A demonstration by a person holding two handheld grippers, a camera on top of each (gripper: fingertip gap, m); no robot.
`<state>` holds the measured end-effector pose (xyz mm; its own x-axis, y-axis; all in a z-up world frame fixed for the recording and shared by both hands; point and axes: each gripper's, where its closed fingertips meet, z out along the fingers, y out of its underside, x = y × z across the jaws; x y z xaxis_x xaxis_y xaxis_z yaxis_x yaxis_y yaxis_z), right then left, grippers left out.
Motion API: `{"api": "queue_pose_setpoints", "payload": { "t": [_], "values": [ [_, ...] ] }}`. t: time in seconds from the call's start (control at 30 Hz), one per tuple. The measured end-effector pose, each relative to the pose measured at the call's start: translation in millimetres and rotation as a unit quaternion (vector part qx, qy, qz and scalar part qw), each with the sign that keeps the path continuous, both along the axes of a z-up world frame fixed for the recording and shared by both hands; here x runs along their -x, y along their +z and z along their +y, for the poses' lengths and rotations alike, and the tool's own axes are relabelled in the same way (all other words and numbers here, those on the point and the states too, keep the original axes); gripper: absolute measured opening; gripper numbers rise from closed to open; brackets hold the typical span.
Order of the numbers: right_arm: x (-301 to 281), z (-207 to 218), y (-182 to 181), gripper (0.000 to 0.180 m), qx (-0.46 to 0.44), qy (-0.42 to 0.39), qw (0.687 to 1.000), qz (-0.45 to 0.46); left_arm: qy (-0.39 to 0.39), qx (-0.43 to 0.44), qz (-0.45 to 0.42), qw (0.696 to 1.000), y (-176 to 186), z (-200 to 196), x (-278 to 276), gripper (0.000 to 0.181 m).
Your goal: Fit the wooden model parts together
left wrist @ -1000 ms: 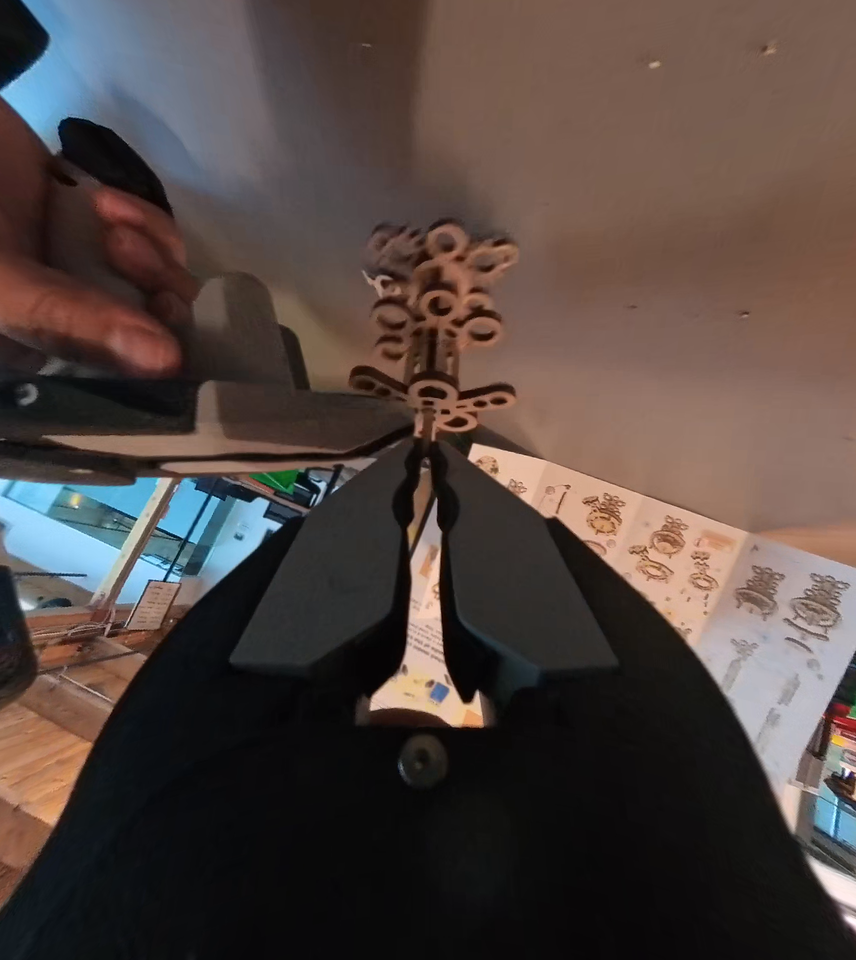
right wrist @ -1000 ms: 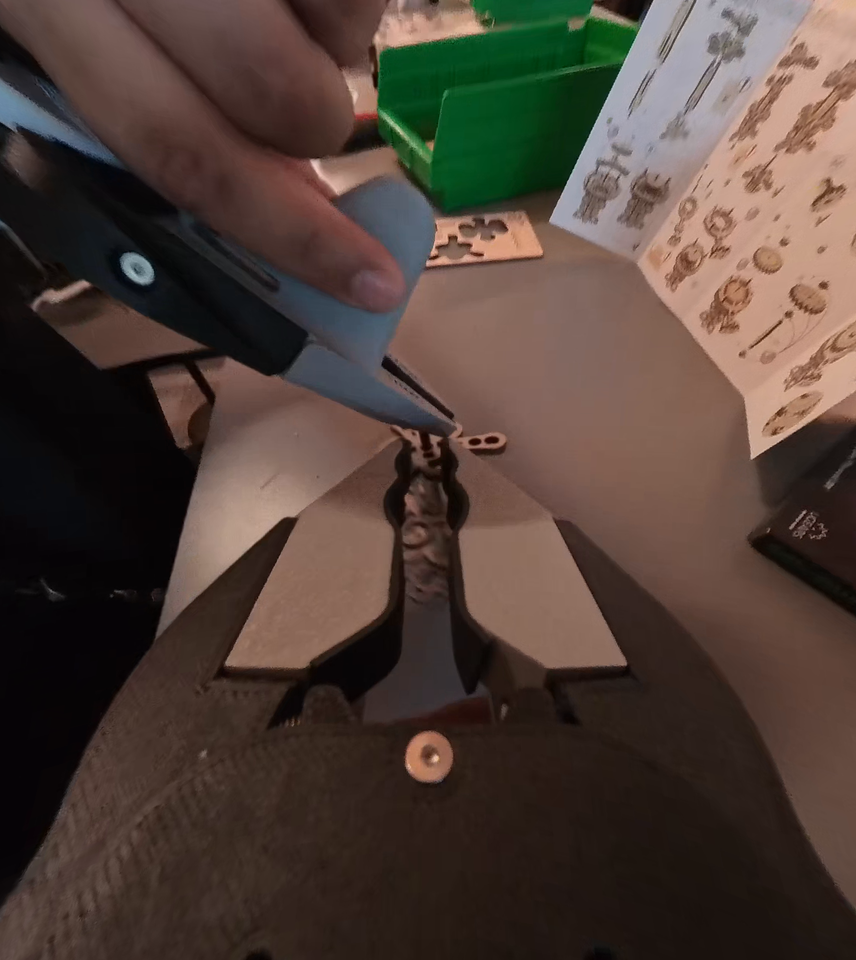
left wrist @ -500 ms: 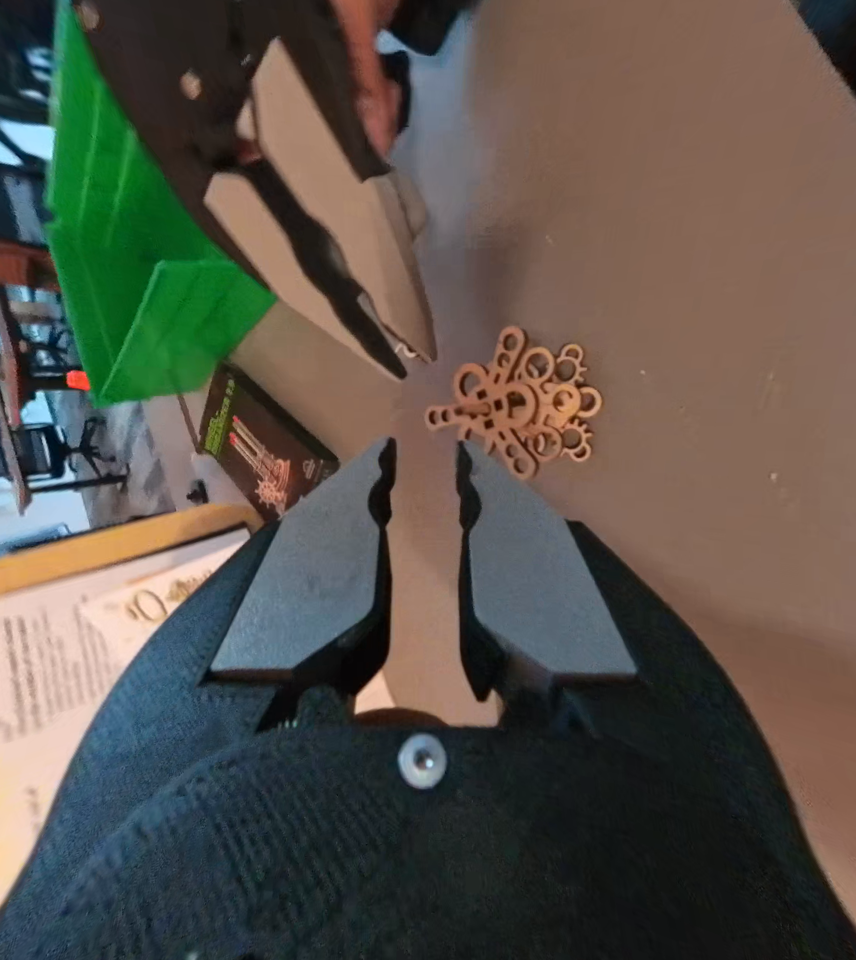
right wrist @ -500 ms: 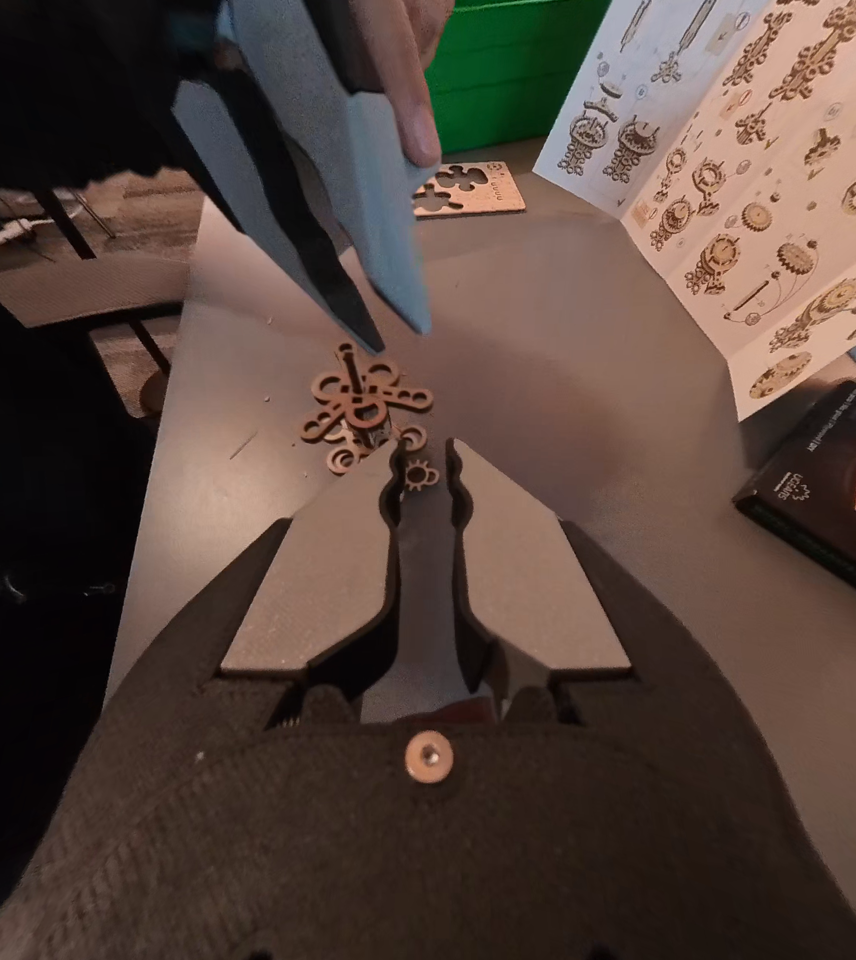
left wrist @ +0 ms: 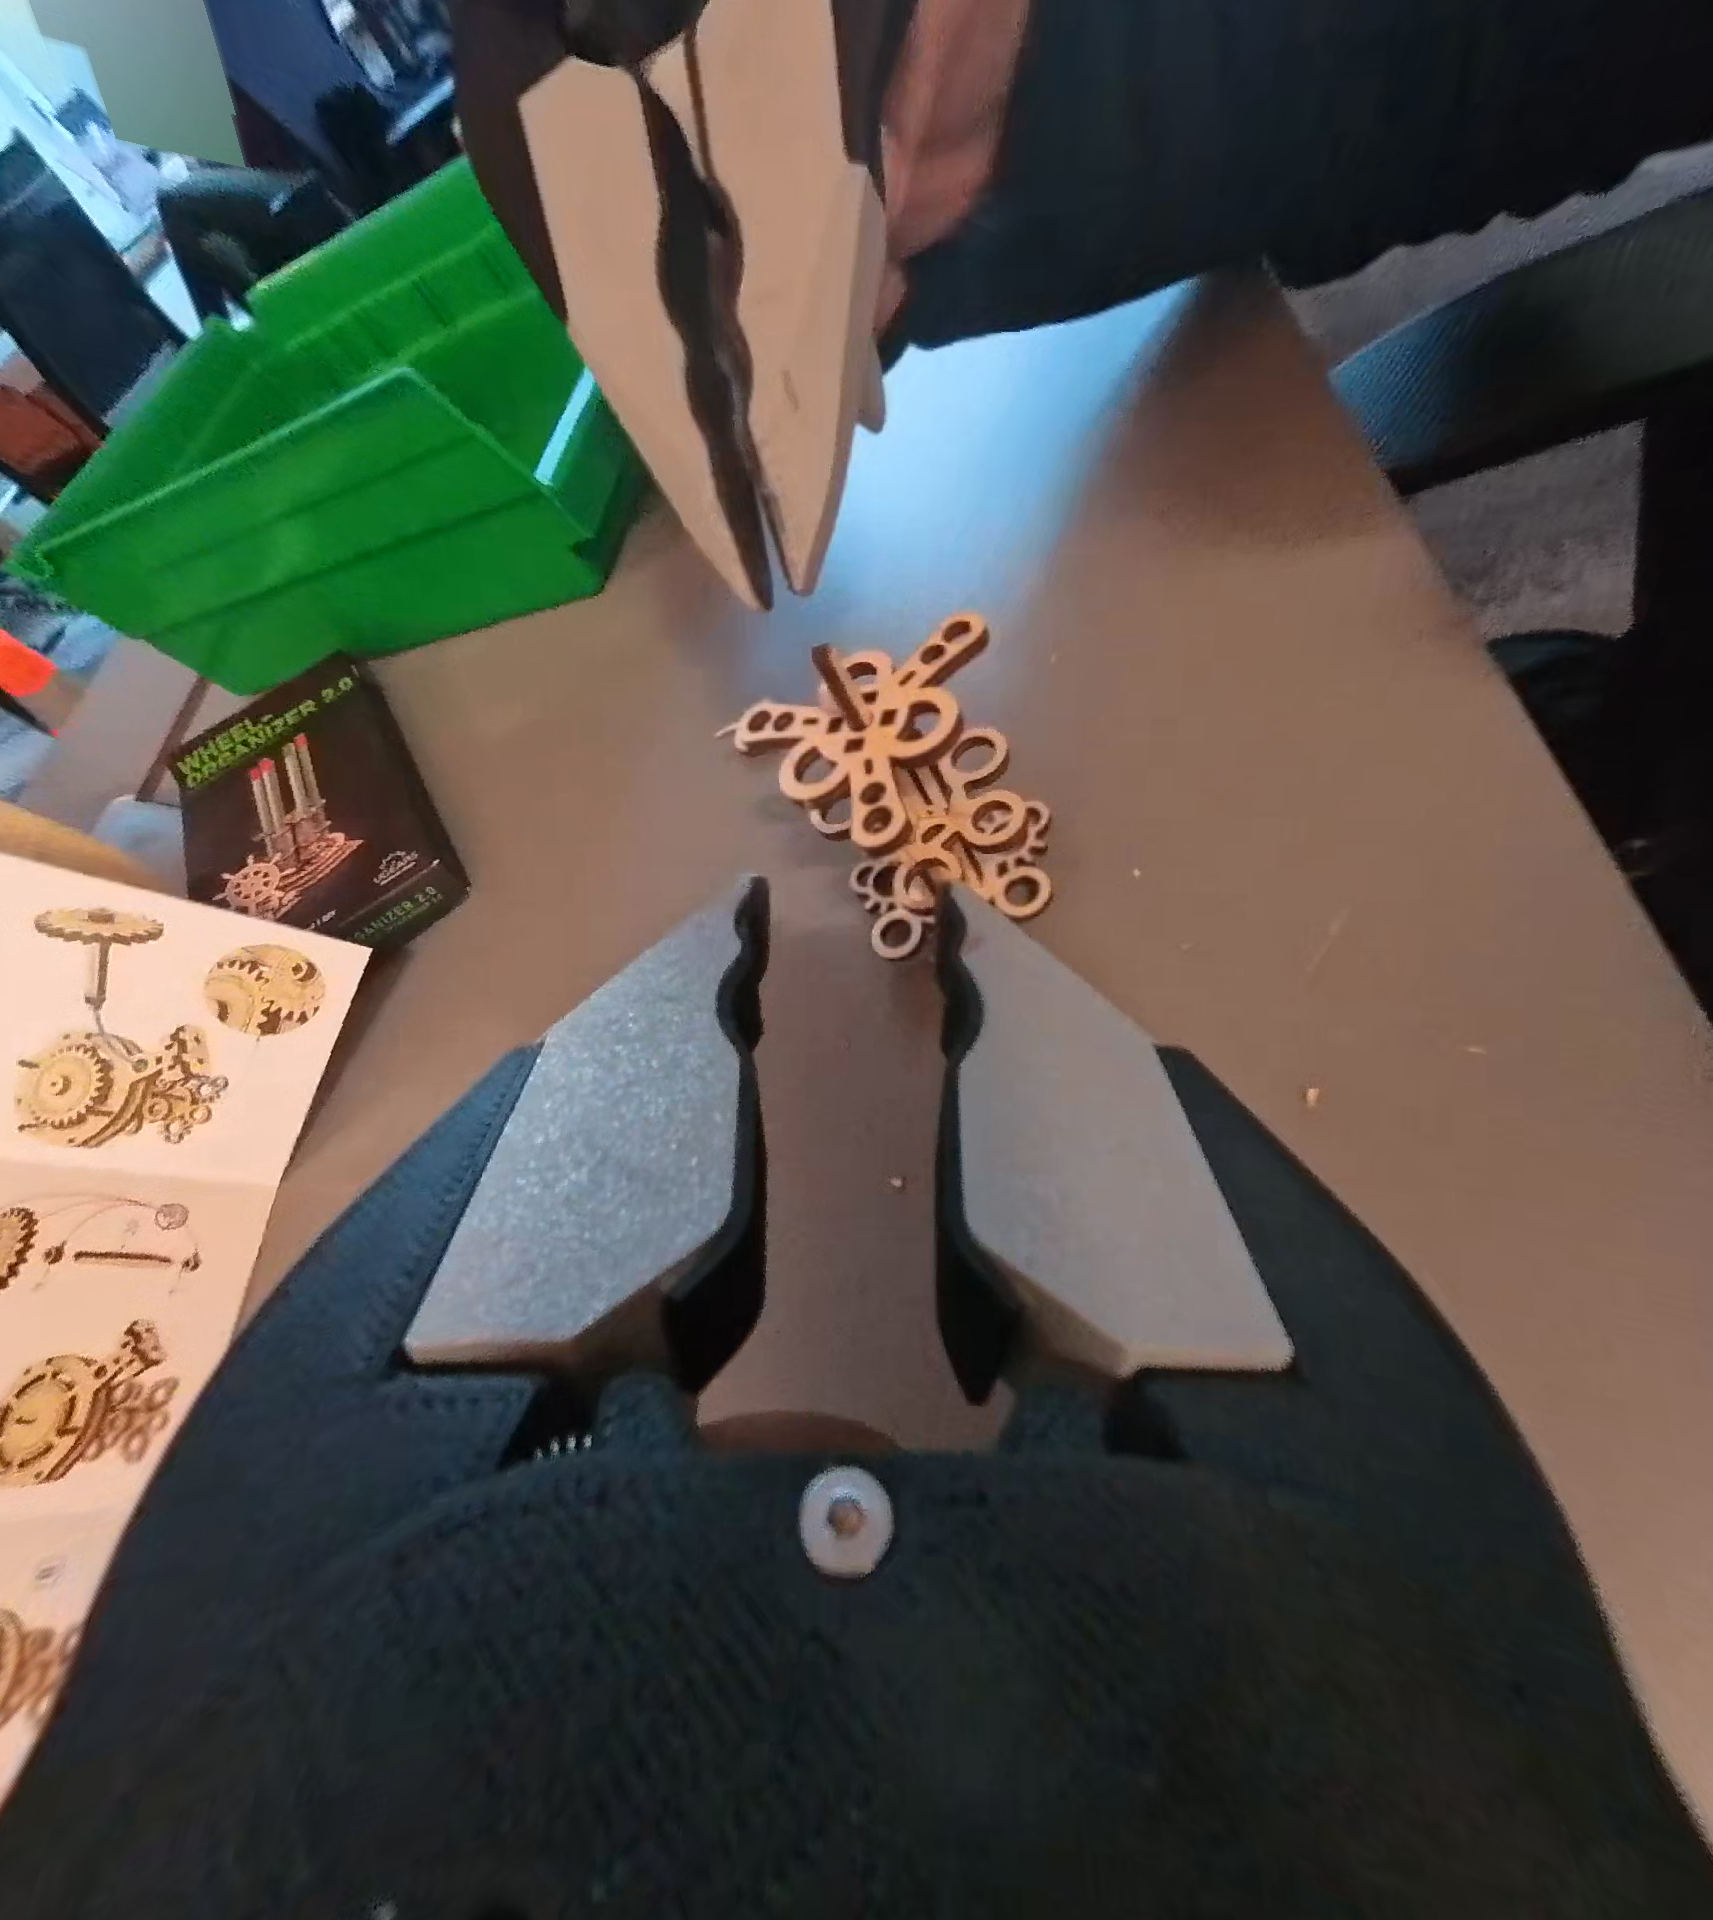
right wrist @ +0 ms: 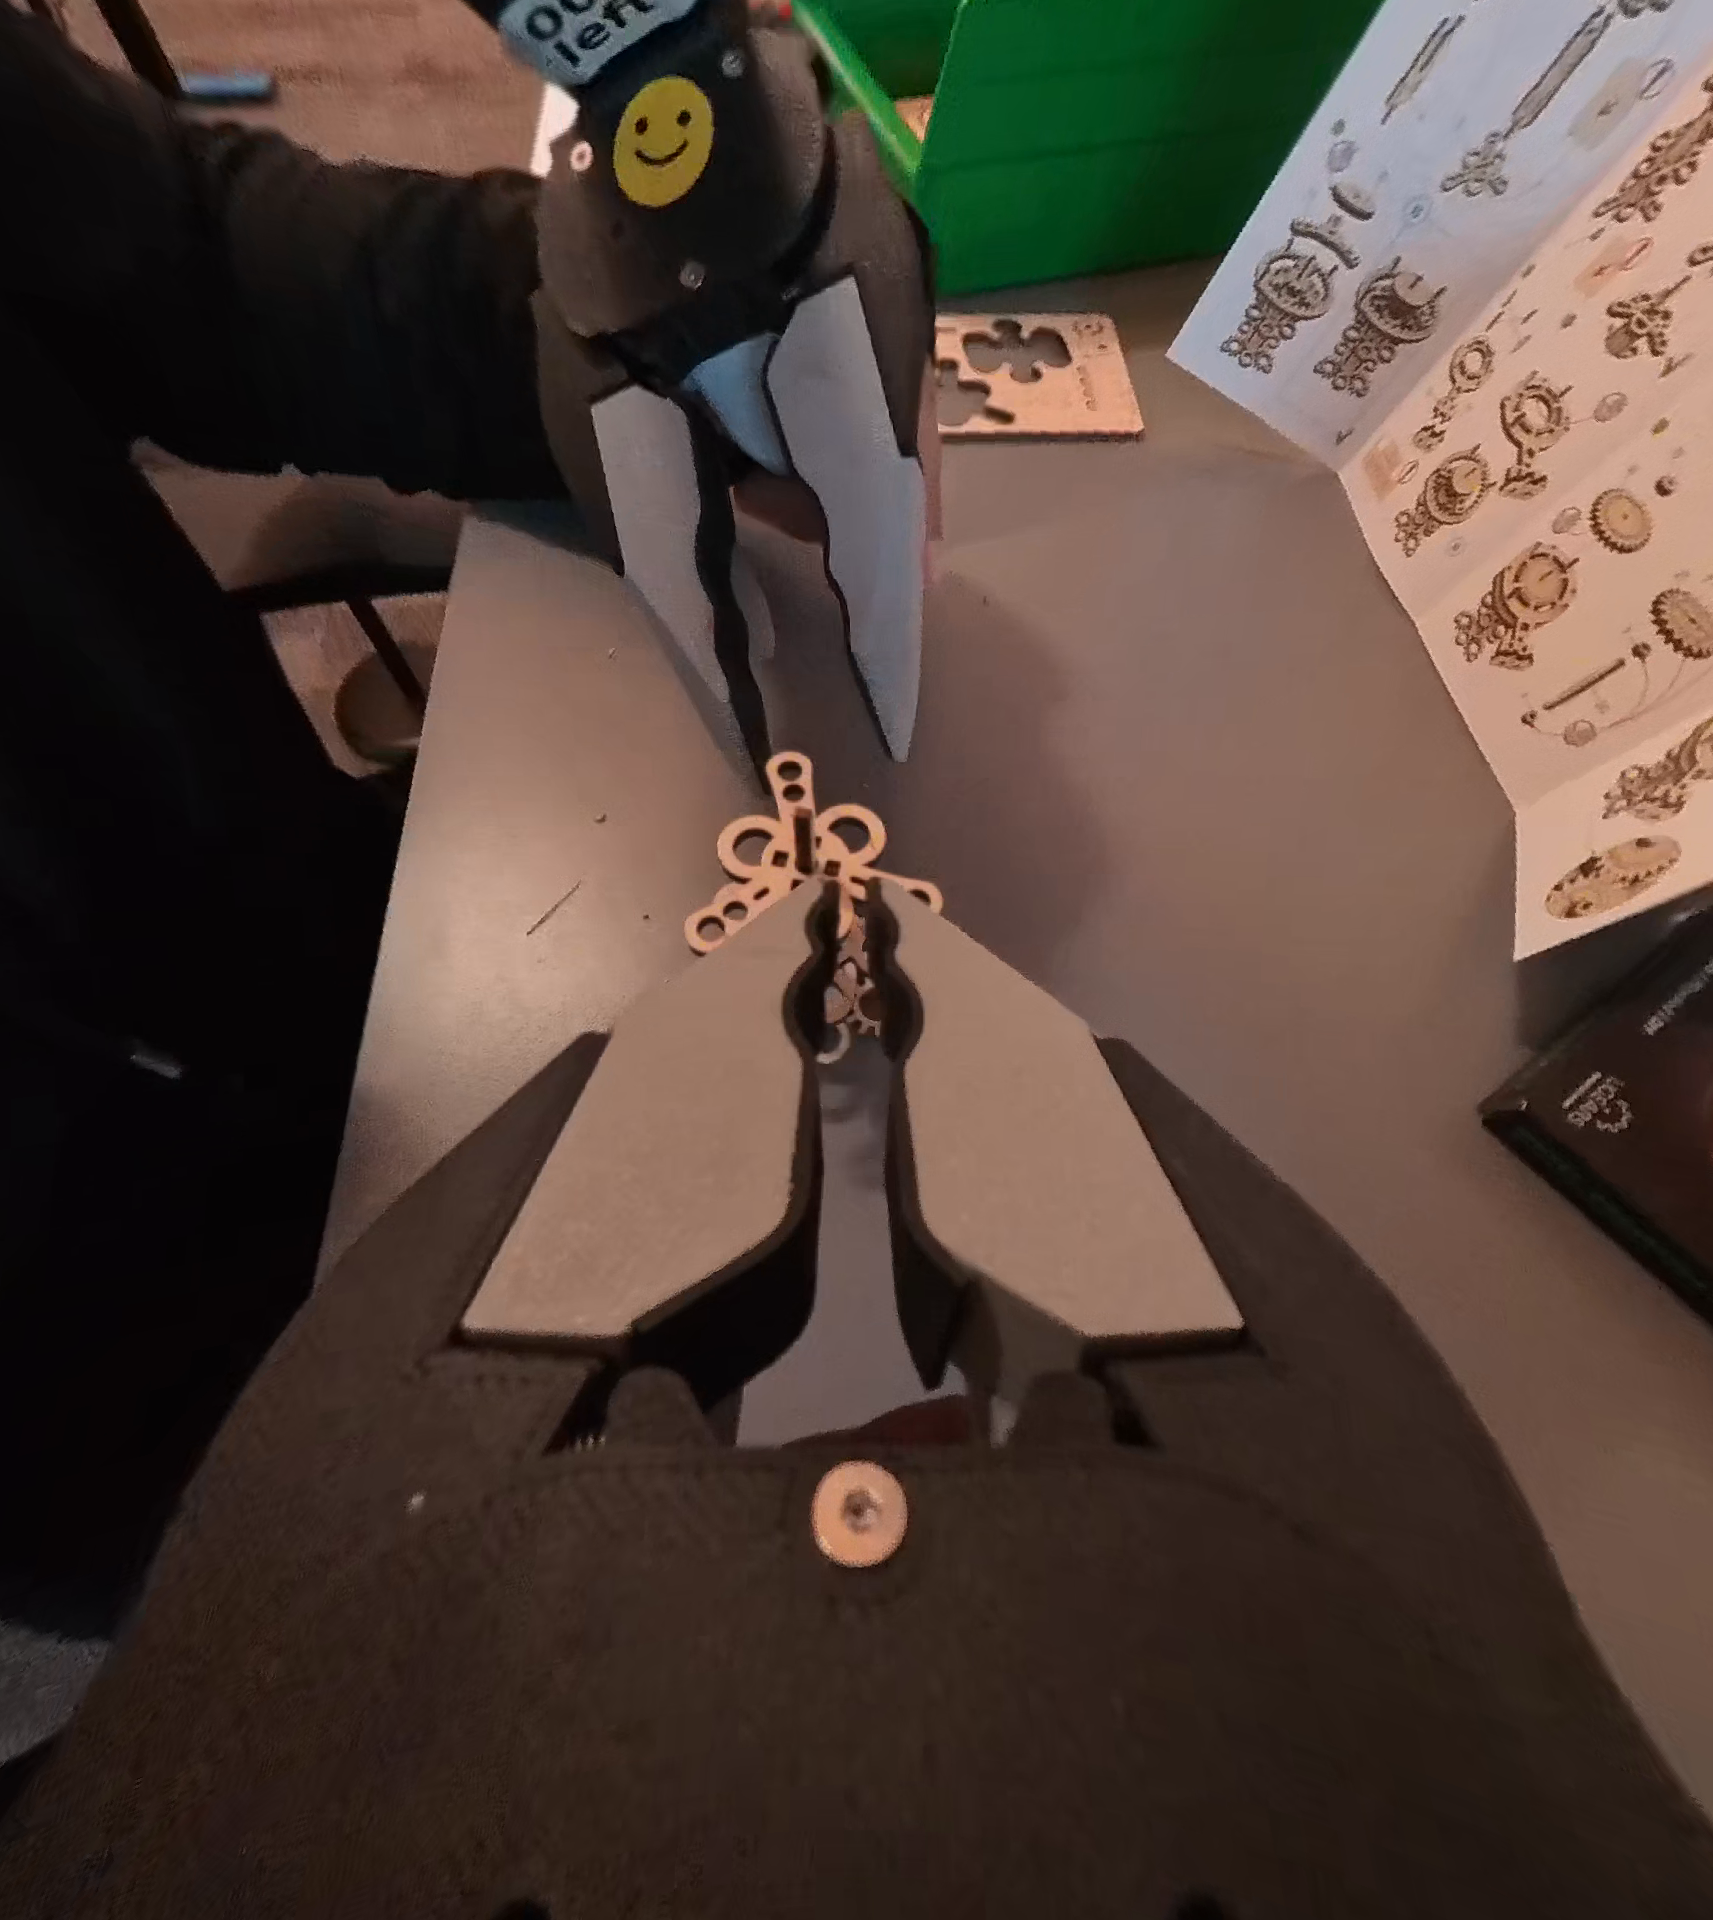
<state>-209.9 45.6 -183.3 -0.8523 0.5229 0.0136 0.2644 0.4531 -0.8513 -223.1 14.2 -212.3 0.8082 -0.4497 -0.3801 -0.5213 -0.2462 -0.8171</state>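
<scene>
Our right gripper's [right wrist: 857, 906] fingers cover the near half of the wooden model [right wrist: 802, 868], so we cannot tell if they touch it. The instruction sheet [left wrist: 52, 1195] left of our left gripper [left wrist: 847, 909] runs off frame.

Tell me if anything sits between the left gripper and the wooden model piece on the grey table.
Nothing visible does. The open left gripper sits just short of the pale wooden cut-out model piece, only bare grey table between; the right gripper hangs beyond it.
</scene>
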Motion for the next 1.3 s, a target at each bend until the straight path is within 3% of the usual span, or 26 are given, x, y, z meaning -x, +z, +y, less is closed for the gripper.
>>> {"api": "queue_pose_setpoints", "payload": {
  "t": [0.03, 0.2, 0.3, 0.43, 0.63, 0.9, 1.3],
  "values": [
    [-0.3, -2.8, 0.5, 0.0, -0.008, 0.007, 1.0, -0.004, -0.006, -0.009, -0.008, 1.0, 2.4, -0.8, -2.4, 0.028],
    [-0.8, -17.0, 2.2, 0.003, -0.041, 0.037, 0.998, -0.02, 0.005, -0.058, -0.059, 0.997, 19.9, 4.9, -8.5, 0.025],
    [1.3, -15.4, -3.3, 0.001, -0.075, 0.037, 0.996, -0.031, -0.019, -0.043, -0.084, 0.995, 15.6, 5.7, -21.3, 0.024],
    [2.0, -7.1, 1.9, 0.0, -0.069, 0.029, 0.997, -0.031, -0.002, -0.041, -0.044, 0.998, 7.5, 8.2, -18.0, 0.026],
    [2.1, -9.2, 3.9, 0.0, -0.045, 0.016, 0.999, -0.023, -0.001, -0.052, -0.045, 0.998, 11.5, 9.0, -18.9, 0.024],
    [1.6, -12.7, -12.8, 0.0, -0.08, 0.013, 0.996, -0.03, -0.017, -0.051, -0.044, 0.998, 11.3, 8.8, -26.3, 0.013],
    [6.6, -12.1, -8.1, 0.0, -0.076, 0.011, 0.997, -0.032, -0.018, -0.047, -0.036, 0.998, 9.2, 9.0, -26.9, 0.015]
  ]
}}
